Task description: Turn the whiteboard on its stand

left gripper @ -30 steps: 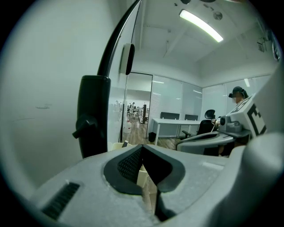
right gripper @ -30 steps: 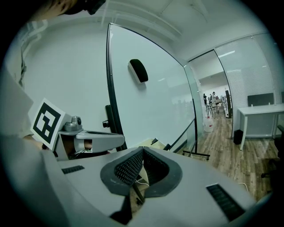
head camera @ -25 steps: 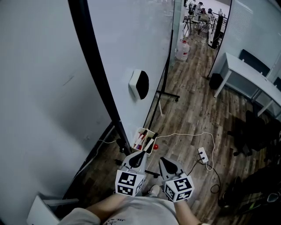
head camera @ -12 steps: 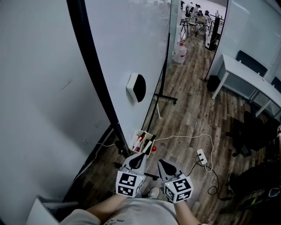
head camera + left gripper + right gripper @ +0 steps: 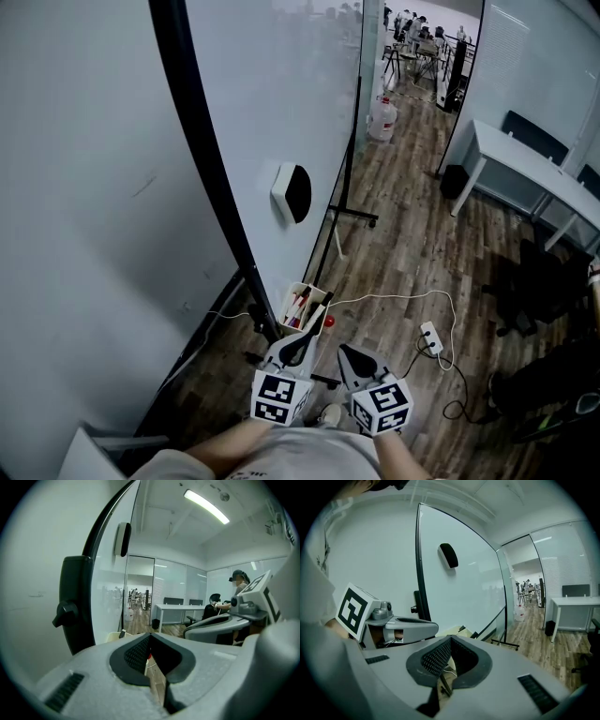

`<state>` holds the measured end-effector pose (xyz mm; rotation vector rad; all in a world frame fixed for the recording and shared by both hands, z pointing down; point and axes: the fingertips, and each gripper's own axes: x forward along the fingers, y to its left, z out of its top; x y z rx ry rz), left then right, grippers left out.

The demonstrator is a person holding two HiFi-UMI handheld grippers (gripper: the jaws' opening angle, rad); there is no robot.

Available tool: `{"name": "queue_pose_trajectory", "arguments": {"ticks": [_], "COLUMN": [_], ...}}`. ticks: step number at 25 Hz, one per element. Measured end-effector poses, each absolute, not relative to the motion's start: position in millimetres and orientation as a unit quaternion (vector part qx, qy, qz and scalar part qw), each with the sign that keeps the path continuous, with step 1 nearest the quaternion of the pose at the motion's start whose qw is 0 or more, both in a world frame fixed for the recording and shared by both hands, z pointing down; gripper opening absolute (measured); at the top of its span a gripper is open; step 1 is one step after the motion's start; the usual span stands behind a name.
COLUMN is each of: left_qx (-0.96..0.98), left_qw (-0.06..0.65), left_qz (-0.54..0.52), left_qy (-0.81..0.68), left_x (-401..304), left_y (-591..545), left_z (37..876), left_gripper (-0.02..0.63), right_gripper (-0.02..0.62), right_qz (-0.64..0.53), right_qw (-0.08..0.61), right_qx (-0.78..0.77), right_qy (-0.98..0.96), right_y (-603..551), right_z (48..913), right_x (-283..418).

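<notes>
The whiteboard [image 5: 272, 94] stands tall at the left, its black frame edge [image 5: 202, 159] running down to the stand foot. A black-and-white eraser [image 5: 292, 192] sticks to its face, and a marker tray [image 5: 306, 306] hangs at its lower edge. My left gripper [image 5: 298, 349] is shut and empty, just short of the tray. In the left gripper view the stand upright [image 5: 77, 602] with its knob [image 5: 63, 613] is close on the left of the left gripper [image 5: 150, 637]. My right gripper [image 5: 354, 358] is beside the left one, shut on nothing. The right gripper [image 5: 451, 639] faces the whiteboard [image 5: 464, 588].
A white desk [image 5: 530, 159] and a black office chair [image 5: 544, 281] stand at the right. A power strip [image 5: 433, 335] and its white cable lie on the wood floor. A water jug [image 5: 382, 120] sits far back. A seated person [image 5: 239, 581] is at the desk.
Only the head view has shifted slightly. Both grippers stay where they were, shut.
</notes>
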<state>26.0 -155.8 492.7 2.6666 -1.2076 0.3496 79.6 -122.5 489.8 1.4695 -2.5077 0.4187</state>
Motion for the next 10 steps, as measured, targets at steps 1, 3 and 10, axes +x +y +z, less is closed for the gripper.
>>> {"name": "queue_pose_trajectory", "arguments": {"ticks": [1, 3, 10], "left_qx": [0.9, 0.9, 0.901], "left_qw": [0.098, 0.099, 0.095], "left_qz": [0.118, 0.119, 0.12], "left_qy": [-0.407, -0.407, -0.407], "left_x": [25.3, 23.5, 19.8], "left_y": [-155.5, -155.4, -151.7], "left_z": [492.8, 493.1, 491.9], "left_gripper": [0.011, 0.011, 0.011], "right_gripper": [0.006, 0.005, 0.006], "right_qz": [0.141, 0.14, 0.138], "right_qw": [0.103, 0.104, 0.106], "right_qx": [0.498, 0.498, 0.504], "right_qy": [-0.849, -0.849, -0.846], "right_y": [-122.1, -121.8, -117.8], "right_z": [489.4, 489.1, 488.4], "right_x": [79.7, 79.5, 79.2]}}
